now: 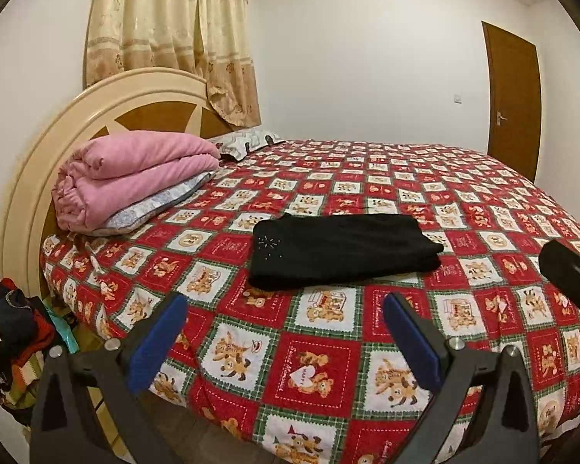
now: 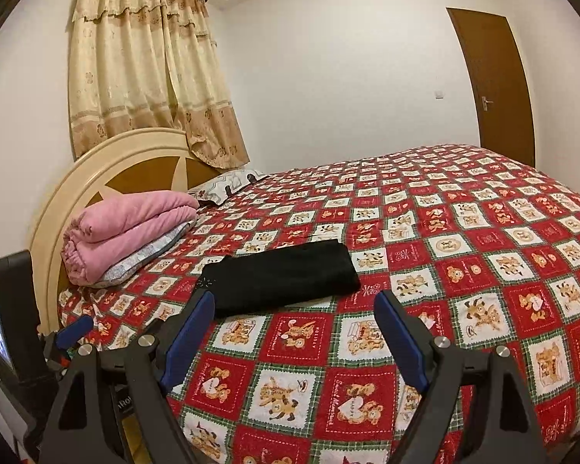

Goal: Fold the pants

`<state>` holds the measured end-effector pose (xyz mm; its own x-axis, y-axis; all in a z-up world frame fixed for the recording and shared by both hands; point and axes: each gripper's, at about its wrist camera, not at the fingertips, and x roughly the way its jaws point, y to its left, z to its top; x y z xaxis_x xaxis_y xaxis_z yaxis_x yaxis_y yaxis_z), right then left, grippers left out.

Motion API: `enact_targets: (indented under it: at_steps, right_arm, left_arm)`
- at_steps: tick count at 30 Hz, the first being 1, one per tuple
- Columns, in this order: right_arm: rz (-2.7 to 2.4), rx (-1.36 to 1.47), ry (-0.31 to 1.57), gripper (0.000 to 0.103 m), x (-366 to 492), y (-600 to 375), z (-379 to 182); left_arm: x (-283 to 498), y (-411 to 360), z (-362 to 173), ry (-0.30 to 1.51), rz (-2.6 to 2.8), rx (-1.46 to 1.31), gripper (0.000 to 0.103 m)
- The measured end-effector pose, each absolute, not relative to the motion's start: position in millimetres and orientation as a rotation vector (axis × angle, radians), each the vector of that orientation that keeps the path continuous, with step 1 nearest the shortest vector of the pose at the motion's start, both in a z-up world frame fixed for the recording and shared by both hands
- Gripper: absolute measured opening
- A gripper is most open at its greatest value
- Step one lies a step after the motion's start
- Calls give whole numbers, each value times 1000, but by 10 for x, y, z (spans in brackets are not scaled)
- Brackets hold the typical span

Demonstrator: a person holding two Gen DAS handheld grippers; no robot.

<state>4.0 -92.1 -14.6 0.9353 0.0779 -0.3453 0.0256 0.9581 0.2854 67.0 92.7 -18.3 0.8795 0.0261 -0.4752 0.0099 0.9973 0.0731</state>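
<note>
Black pants (image 1: pixel 340 251) lie folded into a compact rectangle on the red bear-patterned bedspread (image 1: pixel 464 201); they also show in the right wrist view (image 2: pixel 282 276). My left gripper (image 1: pixel 284 309) is open and empty, held back from the pants above the bed's near edge. My right gripper (image 2: pixel 292 307) is open and empty, also short of the pants. Part of the right gripper (image 1: pixel 572 274) shows at the right edge of the left wrist view. Part of the left gripper (image 2: pixel 73 328) shows at the left of the right wrist view.
A folded pink blanket (image 1: pixel 135 178) on a pillow lies by the cream headboard (image 1: pixel 38 178). A pile of clothes (image 1: pixel 11 332) sits left of the bed. Curtains (image 1: pixel 170 34) hang behind. A brown door (image 1: pixel 514 92) is at the far right.
</note>
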Motion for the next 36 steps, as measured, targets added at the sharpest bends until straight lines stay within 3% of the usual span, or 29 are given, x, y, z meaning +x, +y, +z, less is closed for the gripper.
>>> enact_targets:
  at_steps: [36]
  right_arm:
    - [16, 303, 318, 86, -170, -1002, -52]
  left_arm:
    - [521, 895, -101, 469, 13, 67, 103]
